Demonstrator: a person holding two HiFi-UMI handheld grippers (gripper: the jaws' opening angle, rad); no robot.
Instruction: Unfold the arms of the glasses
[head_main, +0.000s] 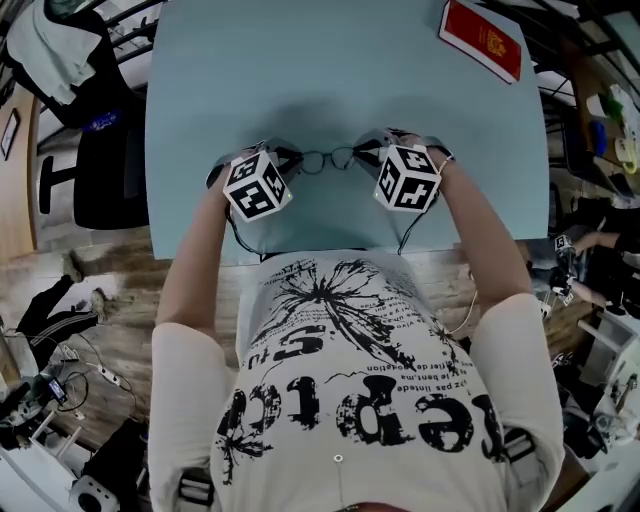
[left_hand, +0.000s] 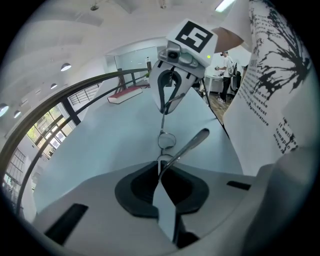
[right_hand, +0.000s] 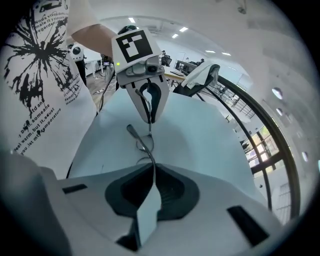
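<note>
A person holds thin dark wire-framed glasses (head_main: 325, 160) over the near edge of a pale blue worktop (head_main: 350, 70). The frame's long axis runs side to side, and its arms jut back toward the person. The left claw (head_main: 288, 158) and right claw (head_main: 366, 150) each pinch one end of the frame. The gold print on the red booklet (head_main: 482, 38) and the black lettering on the white T-shirt (head_main: 350, 400) are illegible.

Head view looks steeply down over the tabletop (head_main: 350, 80); both gripper views, close in, face each other, sharing the glasses (head_main: 326, 158) at twelve o'clock.
</note>
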